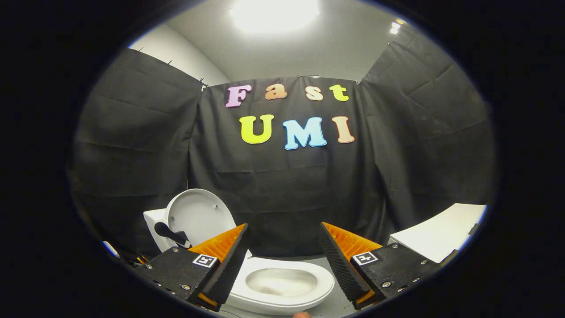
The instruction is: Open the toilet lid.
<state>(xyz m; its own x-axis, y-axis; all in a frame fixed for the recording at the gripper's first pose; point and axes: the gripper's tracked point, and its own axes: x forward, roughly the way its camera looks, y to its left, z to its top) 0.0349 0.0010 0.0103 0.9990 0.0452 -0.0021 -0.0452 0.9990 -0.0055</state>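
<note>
Furthest left we see the tank (152, 223) against the booth cloth, and leaning back on it the lid (198, 214), already raised and tilted slightly rearward. A dark handle-like piece (170, 232) sits at the lid's lower left; we cannot tell what it belongs to. Below and ahead of the lid lies the seat (324, 285), down over the bowl (282, 282), whose inside is open to view.

The gripper (284, 251) is spread wide, its 2 fingers (229, 265) well apart and pinching nothing. The bowl shows between them, and the lid stands beyond the left finger, apart from it.

Further right, a white slab (441, 229) juts in beside the right finger; we cannot tell what it is.

We judge the task done or nearly so, since the lid stands up unaided. What could go wrong from here:
1. The lid looks only a little past upright, so a knock from the left finger could tip it forward and slam it shut.
2. Swinging right carelessly could clip the slab.
</note>
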